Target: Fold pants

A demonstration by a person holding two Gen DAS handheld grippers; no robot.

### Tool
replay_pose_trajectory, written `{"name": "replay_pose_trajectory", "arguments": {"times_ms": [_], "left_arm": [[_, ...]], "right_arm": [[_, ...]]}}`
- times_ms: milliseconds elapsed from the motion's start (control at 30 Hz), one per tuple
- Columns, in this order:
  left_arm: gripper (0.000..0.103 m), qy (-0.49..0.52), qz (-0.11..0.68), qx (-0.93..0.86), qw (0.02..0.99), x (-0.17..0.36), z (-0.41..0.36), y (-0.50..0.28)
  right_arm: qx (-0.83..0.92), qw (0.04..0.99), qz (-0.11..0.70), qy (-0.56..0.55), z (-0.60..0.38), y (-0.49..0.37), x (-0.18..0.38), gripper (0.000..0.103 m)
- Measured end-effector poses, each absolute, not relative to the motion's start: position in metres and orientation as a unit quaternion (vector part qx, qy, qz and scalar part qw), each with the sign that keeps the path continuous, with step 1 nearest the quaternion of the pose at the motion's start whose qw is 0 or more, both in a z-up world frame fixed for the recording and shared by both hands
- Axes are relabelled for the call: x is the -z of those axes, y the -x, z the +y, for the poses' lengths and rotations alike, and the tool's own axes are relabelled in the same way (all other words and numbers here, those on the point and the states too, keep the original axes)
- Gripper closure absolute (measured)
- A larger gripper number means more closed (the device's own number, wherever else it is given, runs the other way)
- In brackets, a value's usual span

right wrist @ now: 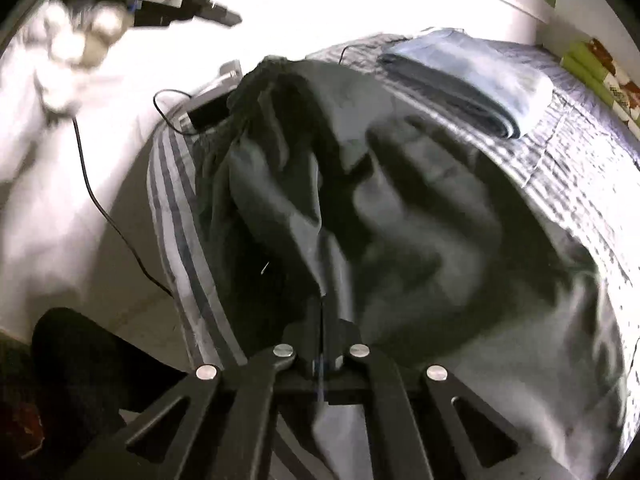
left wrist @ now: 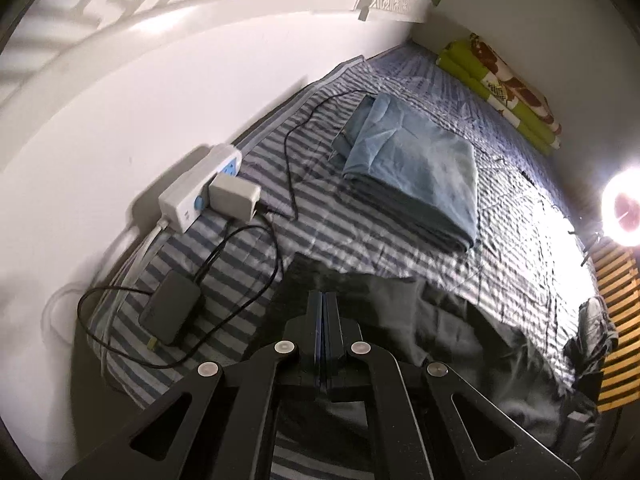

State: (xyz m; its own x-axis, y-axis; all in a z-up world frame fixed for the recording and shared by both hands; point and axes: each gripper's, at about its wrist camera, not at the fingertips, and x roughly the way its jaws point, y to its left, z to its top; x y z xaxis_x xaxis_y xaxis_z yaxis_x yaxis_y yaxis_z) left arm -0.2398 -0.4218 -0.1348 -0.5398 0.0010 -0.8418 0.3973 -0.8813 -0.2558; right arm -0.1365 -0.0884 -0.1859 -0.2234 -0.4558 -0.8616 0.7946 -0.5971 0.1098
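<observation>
Both pinch the dark grey, crumpled cloth pants: left gripper and right gripper clamped on fabric. Pants hang ahead over striped quilt. Step: lifting. Next: spread flat.

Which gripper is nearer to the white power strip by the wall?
Left. The left gripper sits just beside the power strip. The right gripper grips the dark pants farther away.
</observation>
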Motion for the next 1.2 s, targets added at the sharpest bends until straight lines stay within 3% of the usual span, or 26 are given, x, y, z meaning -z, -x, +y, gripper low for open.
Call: {"name": "replay_pose_trajectory", "arguments": {"times_ms": [67, 133, 167, 200, 300, 367, 400, 433, 467, 867, 967, 1200], "left_arm": [[0.101, -0.473, 0.216, 0.846, 0.118, 0.15, -0.425, 0.233], [0.079, -0.489, 0.224, 0.835, 0.118, 0.17, -0.429, 0.231], [0.057, -0.492, 0.218, 0.834, 0.125, 0.179, -0.43, 0.23], [0.045, -0.494, 0.208, 0.834, 0.129, 0.188, -0.43, 0.23], [0.04, -0.501, 0.215, 0.828, 0.13, 0.213, -0.436, 0.235], [0.04, -0.497, 0.232, 0.826, 0.128, 0.225, -0.442, 0.24], [0.051, -0.492, 0.238, 0.828, 0.125, 0.228, -0.442, 0.241], [0.069, -0.494, 0.241, 0.827, 0.118, 0.231, -0.44, 0.243], [0.094, -0.505, 0.237, 0.821, 0.121, 0.233, -0.438, 0.246], [0.098, -0.49, 0.177, 0.848, 0.1, 0.152, -0.417, 0.215], [0.098, -0.512, 0.169, 0.835, 0.11, 0.165, -0.418, 0.195], [0.094, -0.57, 0.152, 0.795, 0.145, 0.233, -0.422, 0.184]], "right_arm": [[0.762, 0.412, 0.181, -0.466, -0.086, 0.138, 0.182, 0.102], [0.76, 0.413, 0.186, -0.466, -0.085, 0.137, 0.182, 0.102], [0.76, 0.412, 0.189, -0.467, -0.084, 0.135, 0.182, 0.102], [0.759, 0.411, 0.189, -0.469, -0.084, 0.136, 0.184, 0.102], [0.757, 0.408, 0.183, -0.477, -0.086, 0.145, 0.191, 0.102], [0.756, 0.405, 0.186, -0.478, -0.086, 0.148, 0.193, 0.102], [0.756, 0.404, 0.188, -0.479, -0.086, 0.148, 0.194, 0.102], [0.757, 0.402, 0.188, -0.479, -0.085, 0.15, 0.194, 0.102], [0.758, 0.4, 0.187, -0.48, -0.084, 0.152, 0.193, 0.102], [0.776, 0.408, 0.133, -0.463, -0.052, 0.158, 0.153, 0.102], [0.765, 0.431, 0.13, -0.461, -0.049, 0.139, 0.152, 0.102], [0.733, 0.428, 0.188, -0.494, -0.079, 0.099, 0.22, 0.102]]}}
